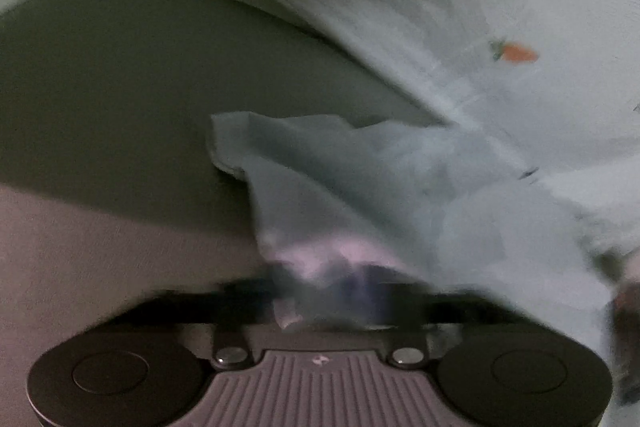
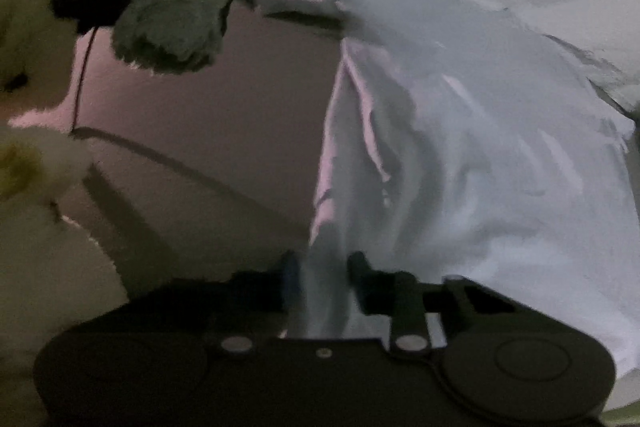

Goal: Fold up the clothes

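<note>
Left hand-held gripper [image 1: 336, 287] is closed down on a bunched edge of the pale blue garment [image 1: 400, 187]; the cloth is pinched right between its dark fingers and gathers into a soft knot there, though blur smears the tips. Right hand-held gripper [image 2: 320, 279] has its jaws clamped on a narrow fold of the same cloth [image 2: 460, 147], a ridge of fabric running straight up out of the grip. So both ends are pinched, and this reads as the pick-up for a fold, not the fold itself.

The garment lies rumpled on the pinkish-grey surface [image 1: 100, 247], spreading away from the near edge toward the far right, where it meets a pale sheet-like cloth with a small orange carrot print [image 1: 518, 53]. I can't tell whether that printed cloth is a second item or just bedding behind. The fabric is thin, matte and limp, with long soft creases and a loose corner flopped out to the left in the left wrist view.

Next move, as I judge it: lift both pinched points together, keep the edge taut between them, and carry it across to lay one half over the other. Uneven lift would let the thin cloth sag and crease.

In the right wrist view a fuzzy grey-green sleeve [image 2: 180, 15] and a dark cable [image 2: 82, 67] hang over the far left of the surface.
</note>
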{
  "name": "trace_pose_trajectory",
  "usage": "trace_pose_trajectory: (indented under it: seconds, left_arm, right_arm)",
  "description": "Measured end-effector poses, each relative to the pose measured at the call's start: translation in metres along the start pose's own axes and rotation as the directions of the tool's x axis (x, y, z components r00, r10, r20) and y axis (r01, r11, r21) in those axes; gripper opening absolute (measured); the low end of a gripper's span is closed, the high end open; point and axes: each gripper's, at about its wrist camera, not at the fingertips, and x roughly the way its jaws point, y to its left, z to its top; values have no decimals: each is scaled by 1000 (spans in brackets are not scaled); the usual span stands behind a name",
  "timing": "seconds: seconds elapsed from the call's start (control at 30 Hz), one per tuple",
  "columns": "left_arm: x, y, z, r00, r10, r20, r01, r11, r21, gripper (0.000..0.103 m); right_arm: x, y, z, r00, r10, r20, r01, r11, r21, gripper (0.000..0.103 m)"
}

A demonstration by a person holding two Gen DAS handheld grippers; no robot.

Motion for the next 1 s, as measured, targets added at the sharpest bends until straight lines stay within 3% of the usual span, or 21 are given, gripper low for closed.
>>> trace_pose_trajectory:
  seconds: [0.13, 0.33, 0.47, 0.57, 0.73, 0.83, 0.9, 1.0]
  left_arm:
    - [-5, 6, 4, 1000, -19, 10, 20, 998, -51, 10]
    - [-31, -19, 22, 992, -56, 115, 61, 997, -42, 8]
    - [-48, -58, 42, 977, -92, 194, 101, 994, -35, 7]
    - [-57, -104, 52, 961, -120, 250, 121, 993, 11, 7]
    - [-60, -220, 43, 932, -213, 292, 183, 975, 128, 7]
    - [-40, -298, 16, 939, -244, 241, 178, 947, 268, 12]
    - [-11, -342, -12, 959, -245, 144, 184, 922, 341, 30]
    - [21, -373, -51, 976, -213, -31, 210, 912, 351, 41]
  right_arm:
    - [0, -8, 6, 1000, 18, 18, -19, 1000, 15, 11]
    - [-10, -58, 5, 979, 189, 79, -201, 962, 185, 9]
    - [-20, -114, -4, 925, 319, 206, -374, 860, 346, 7]
    - [-32, -162, -17, 888, 345, 304, -450, 789, 419, 6]
    - [-43, -242, -58, 878, 295, 378, -465, 716, 520, 6]
    - [-33, -286, -89, 890, 266, 371, -449, 659, 604, 6]
    - [-19, -311, -106, 904, 269, 331, -425, 627, 653, 10]
    - [-10, -339, -119, 922, 268, 279, -387, 640, 664, 20]
